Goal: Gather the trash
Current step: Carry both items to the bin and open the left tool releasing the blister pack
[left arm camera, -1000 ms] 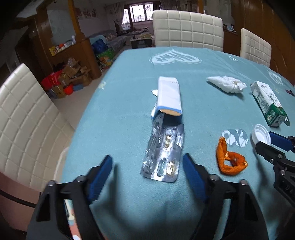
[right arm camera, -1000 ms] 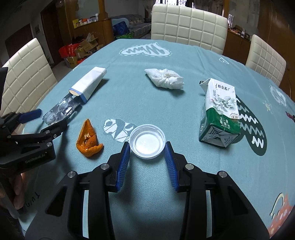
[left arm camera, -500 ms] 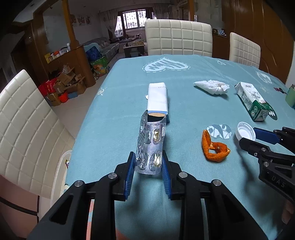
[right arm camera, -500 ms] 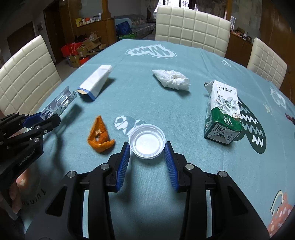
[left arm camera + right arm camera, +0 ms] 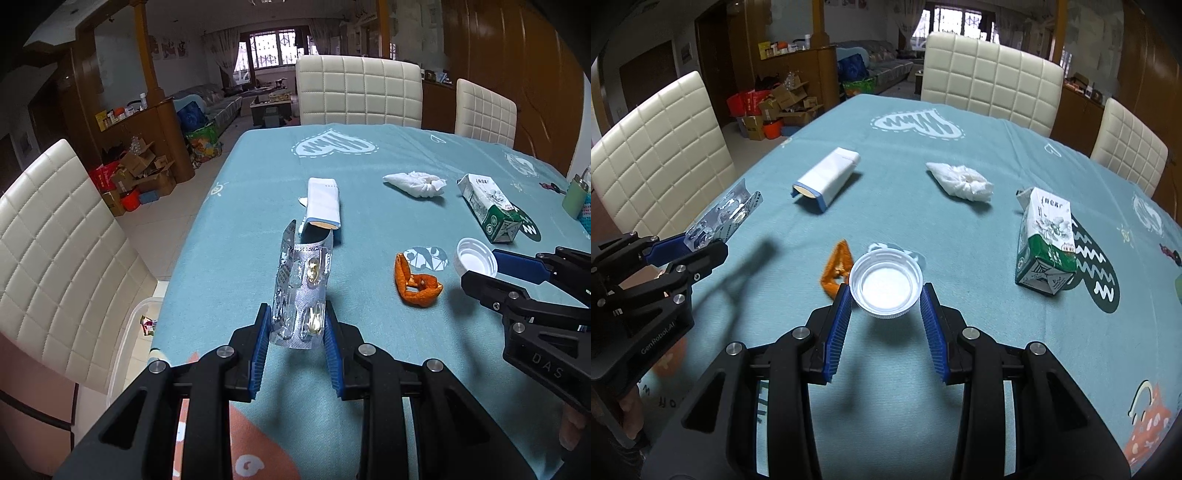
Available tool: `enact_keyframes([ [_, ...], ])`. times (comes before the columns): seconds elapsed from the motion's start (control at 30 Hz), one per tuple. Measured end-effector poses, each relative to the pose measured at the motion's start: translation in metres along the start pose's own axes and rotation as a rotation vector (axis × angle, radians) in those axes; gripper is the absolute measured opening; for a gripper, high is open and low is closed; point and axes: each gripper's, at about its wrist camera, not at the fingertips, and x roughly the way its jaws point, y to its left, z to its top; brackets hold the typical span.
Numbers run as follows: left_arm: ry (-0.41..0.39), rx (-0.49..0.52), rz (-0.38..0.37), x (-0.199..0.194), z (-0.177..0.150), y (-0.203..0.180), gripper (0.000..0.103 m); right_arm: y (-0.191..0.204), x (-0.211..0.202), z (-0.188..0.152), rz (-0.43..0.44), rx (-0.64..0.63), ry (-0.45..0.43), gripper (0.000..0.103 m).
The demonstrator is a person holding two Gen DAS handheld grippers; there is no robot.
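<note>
My left gripper (image 5: 297,321) is shut on a silver pill blister pack (image 5: 301,291), which is bent between the blue pads and held above the teal tablecloth. The right wrist view shows that gripper (image 5: 701,245) at the left with the blister pack (image 5: 729,216) sticking out. A white plastic lid (image 5: 885,283) is lifted off the table, with my right gripper (image 5: 885,297) shut on it. The same lid (image 5: 475,256) shows in the left wrist view at the right. An orange peel (image 5: 415,284) lies on the cloth between the two grippers.
A white and blue medicine box (image 5: 323,203), a crumpled white tissue (image 5: 415,182) and a green and white carton (image 5: 489,208) lie further back on the table (image 5: 369,155). White padded chairs (image 5: 55,240) stand around it. A green cup (image 5: 574,194) stands at the far right.
My left gripper closed on the blister pack and lifted it off the cloth, bending it. My right gripper rose with the white lid, which now covers part of the orange peel.
</note>
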Motion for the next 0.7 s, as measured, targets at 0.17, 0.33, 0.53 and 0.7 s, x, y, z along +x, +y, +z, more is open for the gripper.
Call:
enact_keyframes([
  [0.17,-0.011,-0.014,0.011,-0.007,-0.004,0.009,0.027,0.014,-0.005,0.003,0.01,-0.024,-0.01,0.04],
  [0.33,-0.014,-0.035,0.035,-0.011,-0.009,0.023,0.027,0.031,-0.005,0.006,0.027,-0.049,-0.011,0.04],
  [0.53,-0.012,-0.07,0.058,-0.014,-0.014,0.042,0.028,0.049,-0.003,0.008,0.038,-0.082,-0.01,0.041],
  [0.7,-0.009,-0.096,0.069,-0.014,-0.018,0.055,0.028,0.06,-0.001,0.011,0.042,-0.103,-0.009,0.041],
])
